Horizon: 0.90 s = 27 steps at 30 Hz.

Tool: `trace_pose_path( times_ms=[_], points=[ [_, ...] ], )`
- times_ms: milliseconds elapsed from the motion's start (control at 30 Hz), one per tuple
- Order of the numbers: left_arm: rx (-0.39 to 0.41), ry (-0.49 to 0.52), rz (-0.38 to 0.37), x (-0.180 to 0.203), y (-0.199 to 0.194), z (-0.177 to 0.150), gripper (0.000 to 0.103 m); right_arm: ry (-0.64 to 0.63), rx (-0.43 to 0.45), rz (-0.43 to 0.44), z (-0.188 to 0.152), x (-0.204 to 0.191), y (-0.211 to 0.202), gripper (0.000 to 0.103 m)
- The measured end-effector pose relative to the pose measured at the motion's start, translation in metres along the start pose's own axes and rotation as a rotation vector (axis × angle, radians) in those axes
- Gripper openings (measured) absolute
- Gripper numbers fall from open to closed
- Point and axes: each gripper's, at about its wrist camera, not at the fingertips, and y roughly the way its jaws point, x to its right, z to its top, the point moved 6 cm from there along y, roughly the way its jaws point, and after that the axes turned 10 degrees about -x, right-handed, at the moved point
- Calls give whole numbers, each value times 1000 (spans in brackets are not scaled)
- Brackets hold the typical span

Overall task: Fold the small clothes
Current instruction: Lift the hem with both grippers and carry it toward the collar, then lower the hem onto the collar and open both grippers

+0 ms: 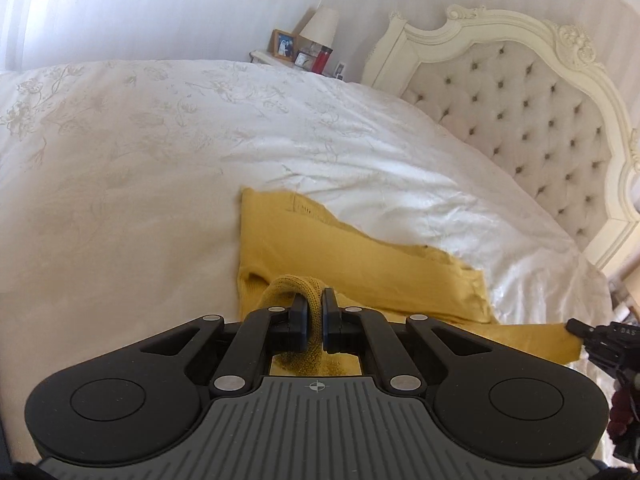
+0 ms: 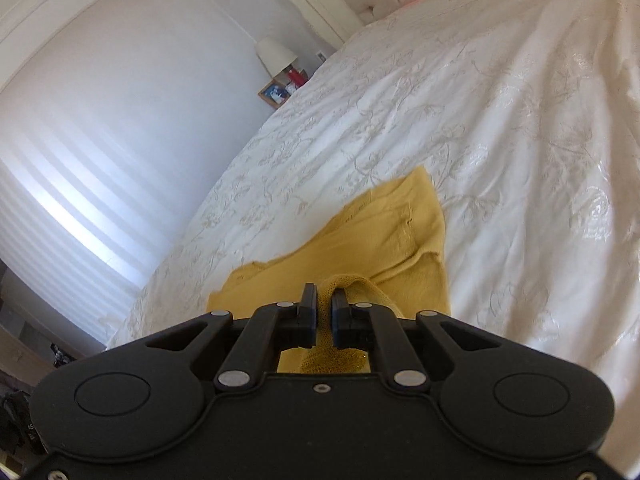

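Note:
A mustard-yellow knit garment (image 1: 340,252) lies on the white bed cover (image 1: 140,152). My left gripper (image 1: 315,300) is shut on a ribbed edge of the garment at its near left side. The right gripper's tip (image 1: 576,326) shows at the right edge of the left wrist view, at the garment's far right corner. In the right wrist view the garment (image 2: 372,240) spreads ahead, and my right gripper (image 2: 324,300) is shut on a bunched knit edge of it.
A cream tufted headboard (image 1: 520,120) stands at the bed's right end. A bedside table with a lamp (image 1: 320,26), a photo frame (image 1: 284,44) and a red bottle (image 1: 322,58) is beyond the bed. A window with blinds (image 2: 72,200) is at left.

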Motion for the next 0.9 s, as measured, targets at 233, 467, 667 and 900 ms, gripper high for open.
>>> trace_pose_path(
  times_ms=[233, 467, 667, 900],
  points=[
    [-1, -1, 24, -6, 49, 38, 6, 56, 63, -28, 44, 18, 45, 13],
    [-5, 8, 69, -14, 97, 62, 6, 75, 86, -75, 69, 38, 100, 13],
    [-5, -25, 126, -34, 134, 69, 10, 85, 65, -107, 72, 57, 134, 23],
    [48, 17, 190, -36, 120, 62, 34, -1, 167, -196, 69, 60, 121, 55]
  ],
)
